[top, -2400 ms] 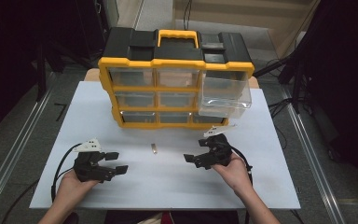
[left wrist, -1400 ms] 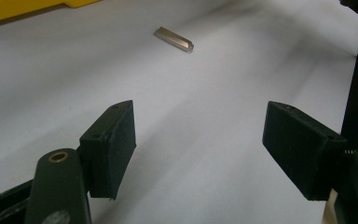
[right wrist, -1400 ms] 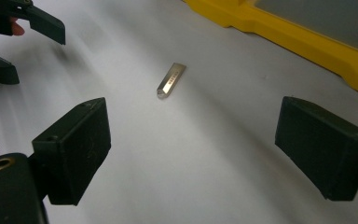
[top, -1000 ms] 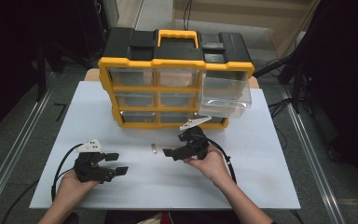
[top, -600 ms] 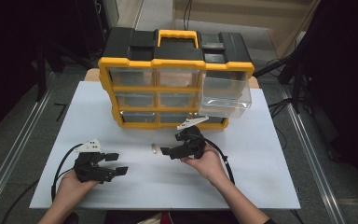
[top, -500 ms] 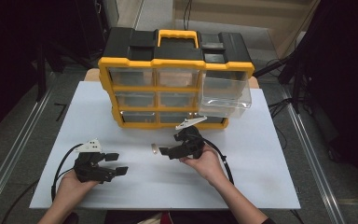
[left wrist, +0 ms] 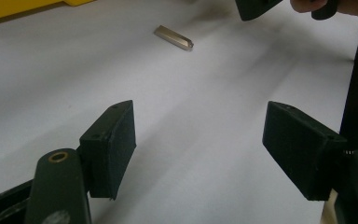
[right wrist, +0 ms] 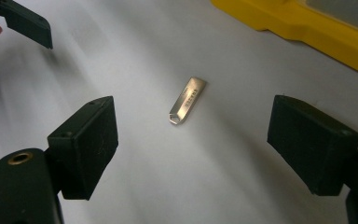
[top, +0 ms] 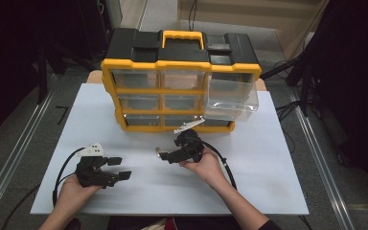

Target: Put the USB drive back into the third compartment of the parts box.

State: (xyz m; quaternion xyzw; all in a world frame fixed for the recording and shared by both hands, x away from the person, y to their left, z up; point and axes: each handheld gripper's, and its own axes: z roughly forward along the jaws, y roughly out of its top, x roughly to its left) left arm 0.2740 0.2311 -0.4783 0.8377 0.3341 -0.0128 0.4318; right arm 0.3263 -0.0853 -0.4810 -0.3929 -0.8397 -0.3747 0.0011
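A small flat silver metal stick (right wrist: 188,100) with a loop at one end lies on the white table (top: 268,158), just in front of the organizer. My right gripper (top: 165,155) is open and low over the table. The stick (top: 158,152) lies just beyond its tips and between the lines of its two jaws, touching neither. My left gripper (top: 120,167) is open at the front left, resting with nothing between its jaws. From there the stick (left wrist: 173,37) lies farther ahead, with a jaw tip of the right gripper (left wrist: 256,5) beyond it.
A yellow and black drawer organizer (top: 172,91) stands at the back of the table. Its clear upper right drawer (top: 230,98) is pulled out. Cables trail from both grippers. The floor around the table is dark and cluttered.
My right gripper has moved left and forward from the right part of the table up to the metal stick. The left gripper has stayed put.
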